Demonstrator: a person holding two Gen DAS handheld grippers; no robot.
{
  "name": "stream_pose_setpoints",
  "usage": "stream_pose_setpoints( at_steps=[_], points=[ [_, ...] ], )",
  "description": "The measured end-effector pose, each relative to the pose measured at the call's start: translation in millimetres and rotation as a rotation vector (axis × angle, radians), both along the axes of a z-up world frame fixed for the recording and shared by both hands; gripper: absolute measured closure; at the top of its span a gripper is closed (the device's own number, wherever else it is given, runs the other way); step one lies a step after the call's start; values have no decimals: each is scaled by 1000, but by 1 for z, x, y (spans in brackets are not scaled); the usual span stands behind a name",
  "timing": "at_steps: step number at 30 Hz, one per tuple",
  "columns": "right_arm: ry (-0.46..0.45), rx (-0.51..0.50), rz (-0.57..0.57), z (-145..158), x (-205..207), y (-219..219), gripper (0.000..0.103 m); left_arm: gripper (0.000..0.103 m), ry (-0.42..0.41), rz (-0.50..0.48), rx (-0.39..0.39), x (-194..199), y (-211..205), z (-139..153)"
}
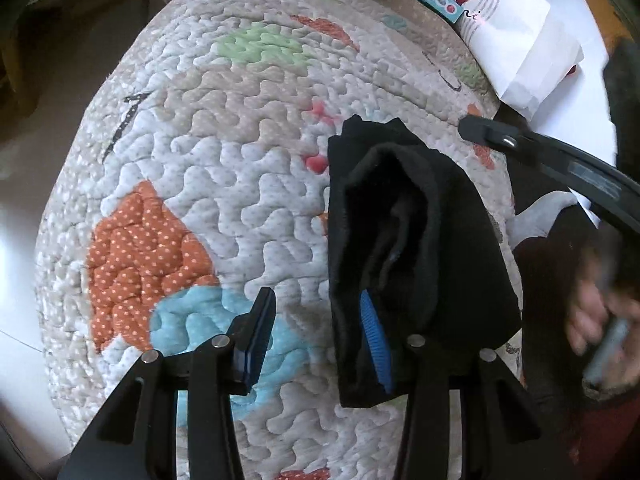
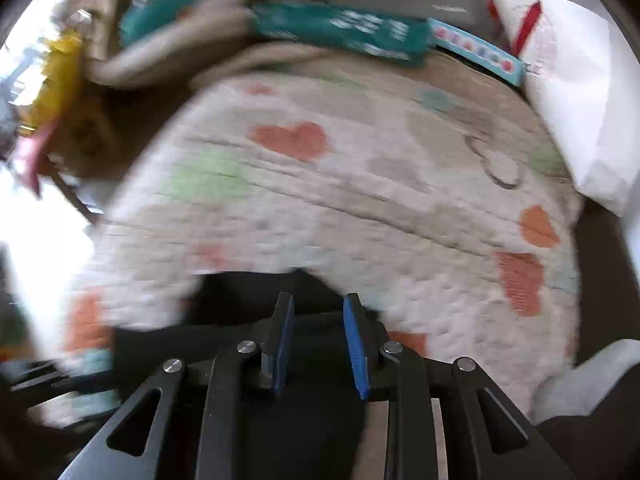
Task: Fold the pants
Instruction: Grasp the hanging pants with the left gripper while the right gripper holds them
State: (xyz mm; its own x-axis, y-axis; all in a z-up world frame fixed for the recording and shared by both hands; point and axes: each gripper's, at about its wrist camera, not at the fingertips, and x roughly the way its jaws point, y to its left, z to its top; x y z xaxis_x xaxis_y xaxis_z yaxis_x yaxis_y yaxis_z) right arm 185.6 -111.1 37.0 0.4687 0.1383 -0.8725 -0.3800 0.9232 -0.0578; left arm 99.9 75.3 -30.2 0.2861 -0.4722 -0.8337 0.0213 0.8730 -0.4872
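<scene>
Risk first: we judge that the pants may slide off the left tongs, because the cloth hangs draped over only one blue pad while the opposite finger stands clear of it. These tongs are apart and clamp nothing. A quick swing or tilt would shed the garment onto the quilt in a heap, losing any fold line.

A second risk lies at the right tongs. Their ribbed blue pads stand narrowly apart above dark cloth; we cannot tell whether any cloth sits between them. Closing on too few layers would pull the fold askew.

Materials: the pants are black, soft and fleecy, bunched into a thick rolled edge, and hang above the quilt's right side. The quilt is padded, with wavy stitching and a bumpy surface, cream with dotted orange, pale blue and green patches. Such texture gives friction, so dragged cloth would likely wrinkle.
</scene>
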Motion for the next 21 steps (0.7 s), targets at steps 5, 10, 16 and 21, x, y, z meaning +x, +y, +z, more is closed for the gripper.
stream_pose_setpoints(
  at_steps=[5, 10, 16, 21],
  points=[
    [205, 223, 131, 0, -24, 31, 75, 60, 3, -47, 42, -1, 13, 14],
    [279, 149, 80, -45, -1, 63, 75, 59, 10, 80, -15, 3, 66, 17],
    [288, 174, -37, -54, 16, 70, 74, 57, -24, 146, -121, 6, 80, 19],
    [188, 327, -79, -5, 3, 24, 59, 49, -39, 132, -203, 14, 54, 14]
  ],
)
